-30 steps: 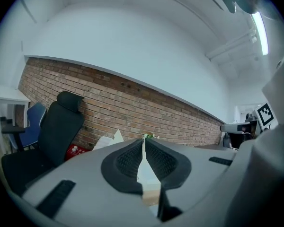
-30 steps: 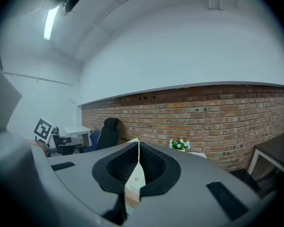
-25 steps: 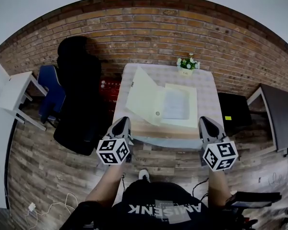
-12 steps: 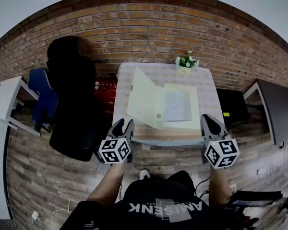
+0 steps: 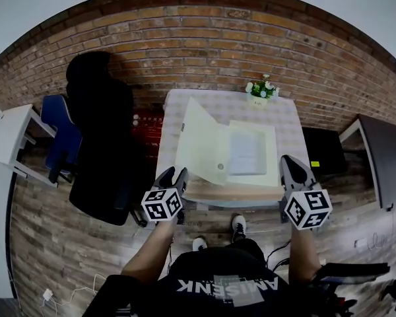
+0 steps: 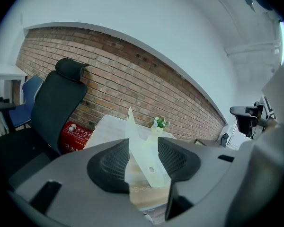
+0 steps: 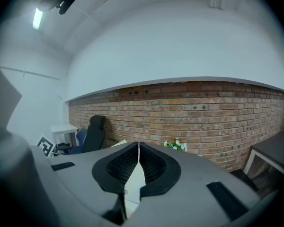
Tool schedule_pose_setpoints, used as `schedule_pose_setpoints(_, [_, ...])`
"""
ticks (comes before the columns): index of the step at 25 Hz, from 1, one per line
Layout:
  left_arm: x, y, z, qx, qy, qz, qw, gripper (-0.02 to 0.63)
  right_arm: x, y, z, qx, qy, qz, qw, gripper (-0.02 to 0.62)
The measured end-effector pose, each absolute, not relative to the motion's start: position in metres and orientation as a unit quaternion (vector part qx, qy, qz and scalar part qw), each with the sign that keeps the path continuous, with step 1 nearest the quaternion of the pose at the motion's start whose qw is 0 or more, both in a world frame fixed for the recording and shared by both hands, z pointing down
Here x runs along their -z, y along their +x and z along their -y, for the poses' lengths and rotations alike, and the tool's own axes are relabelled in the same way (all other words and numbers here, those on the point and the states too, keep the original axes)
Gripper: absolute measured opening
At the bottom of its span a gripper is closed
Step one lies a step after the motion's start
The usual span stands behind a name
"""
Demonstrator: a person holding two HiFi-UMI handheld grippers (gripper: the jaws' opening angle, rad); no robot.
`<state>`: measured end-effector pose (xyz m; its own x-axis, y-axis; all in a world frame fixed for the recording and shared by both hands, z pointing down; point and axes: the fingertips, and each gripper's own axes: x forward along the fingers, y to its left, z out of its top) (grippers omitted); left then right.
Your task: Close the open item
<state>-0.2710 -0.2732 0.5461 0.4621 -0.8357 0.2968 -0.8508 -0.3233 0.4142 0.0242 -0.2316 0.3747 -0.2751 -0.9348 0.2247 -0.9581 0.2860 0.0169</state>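
A pale yellow file box lies open on the small table, its lid standing tilted up on the left side. The left gripper view shows that lid edge-on, well beyond the jaws. My left gripper hovers short of the table's near left corner; its jaws are opening and nothing is between them. My right gripper hovers at the near right corner, shut and empty. In the right gripper view, the right gripper has its pads pressed together.
A small flower pot stands at the table's far edge. A black office chair and a blue chair are to the left, with a red box by the brick wall. A dark desk is at the right, a white table at the far left.
The left gripper's jaws have gone from shut to open. Both grippers have come slightly closer to the table, and one foot has stepped forward. The right gripper stays shut.
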Motion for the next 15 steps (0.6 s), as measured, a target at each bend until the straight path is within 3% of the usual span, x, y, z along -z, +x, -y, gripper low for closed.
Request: schedule_pose_setpoints(15, [-0.586,-0.284,0.300,-0.019,0.744,0.596,0.301,0.183,-0.394,0.051,0.298,-0.080,0.558,0.820,0.101,0.041])
